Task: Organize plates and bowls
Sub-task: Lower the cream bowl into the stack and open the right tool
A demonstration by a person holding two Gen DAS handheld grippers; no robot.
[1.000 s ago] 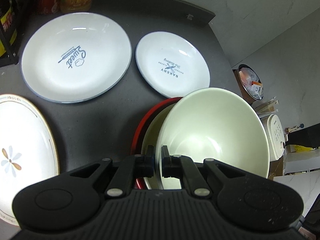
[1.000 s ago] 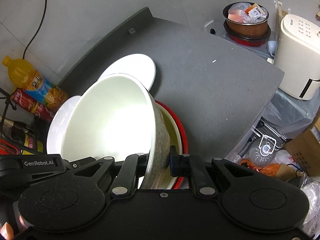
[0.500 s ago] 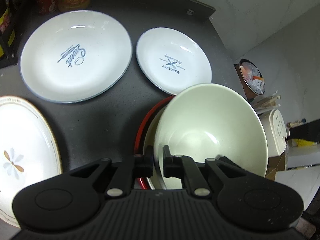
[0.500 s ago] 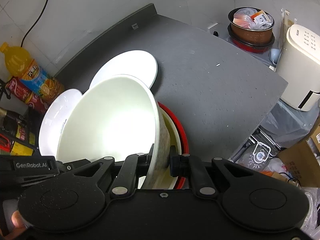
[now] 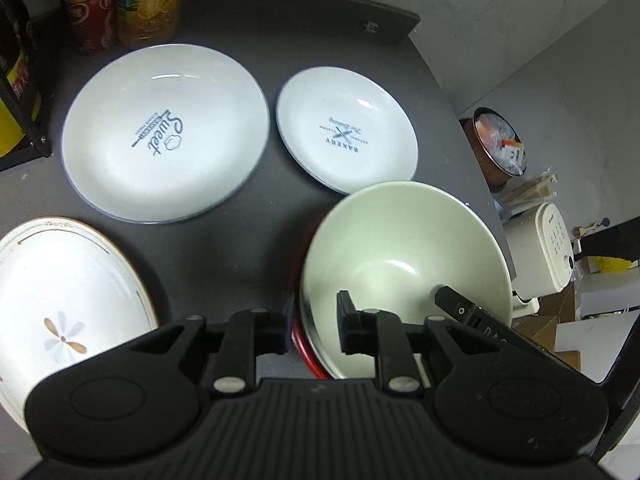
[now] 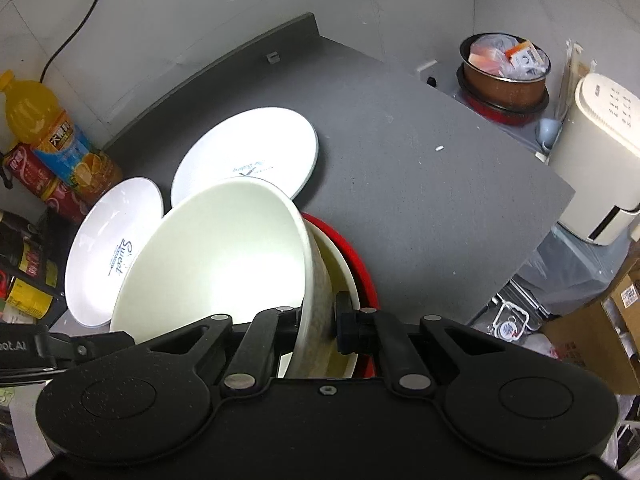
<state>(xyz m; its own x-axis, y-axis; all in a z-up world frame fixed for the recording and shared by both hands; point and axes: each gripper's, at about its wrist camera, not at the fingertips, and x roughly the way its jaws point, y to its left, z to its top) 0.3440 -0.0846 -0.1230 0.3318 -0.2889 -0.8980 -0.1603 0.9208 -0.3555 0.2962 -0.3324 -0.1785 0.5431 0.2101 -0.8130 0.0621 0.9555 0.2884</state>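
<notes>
A pale cream bowl (image 5: 404,256) is held tilted over a yellowish bowl (image 6: 340,276) nested in a red bowl (image 6: 356,256). My right gripper (image 6: 318,326) is shut on the cream bowl's rim (image 6: 316,312). My left gripper (image 5: 312,332) is open, its fingers on either side of the bowl's rim without pinching it. On the dark table (image 5: 224,248) lie a large "Sweet" plate (image 5: 164,132), a smaller "Bakery" plate (image 5: 346,128) and a flower-pattern plate (image 5: 60,300) at the near left.
Juice bottle (image 5: 148,0) and a red can (image 5: 84,8) stand at the table's back left beside a black rack (image 5: 16,80). Off the right edge are a white appliance (image 6: 600,168) and a pot of rubbish (image 6: 504,68). Boxes lie on the floor.
My left gripper has opened and let go of the cream bowl's rim. The right gripper still holds the bowl, raised slightly and tilted over the stacked bowls.
</notes>
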